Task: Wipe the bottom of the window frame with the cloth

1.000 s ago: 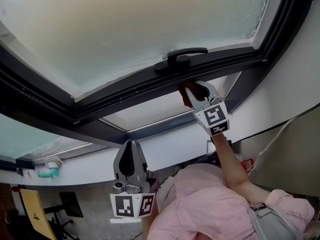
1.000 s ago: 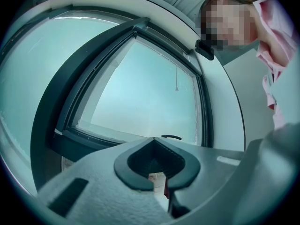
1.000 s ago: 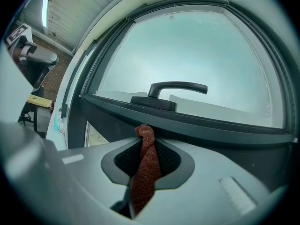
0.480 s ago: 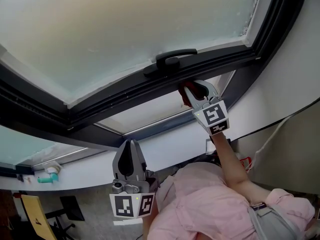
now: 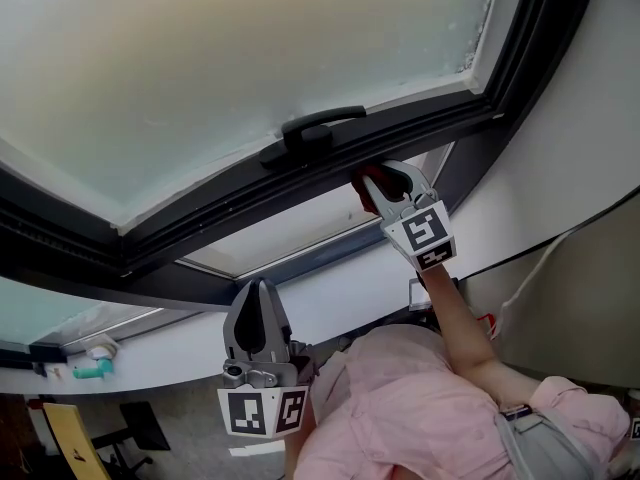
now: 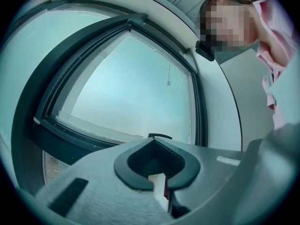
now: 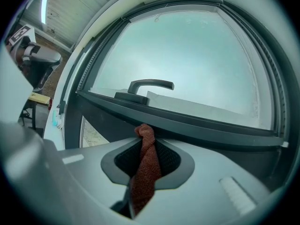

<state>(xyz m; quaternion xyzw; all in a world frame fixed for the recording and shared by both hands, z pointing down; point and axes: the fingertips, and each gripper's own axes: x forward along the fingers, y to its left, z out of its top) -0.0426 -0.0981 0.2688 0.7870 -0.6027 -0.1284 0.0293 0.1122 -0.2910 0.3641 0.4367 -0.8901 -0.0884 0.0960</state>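
The right gripper pinches a twisted rust-red cloth. The cloth runs lengthwise out along the jaws, its tip pointing up against the window frame's bottom rail. Wiping looks under way, with rail left on both sides. The left gripper hangs below, pressed together and empty.
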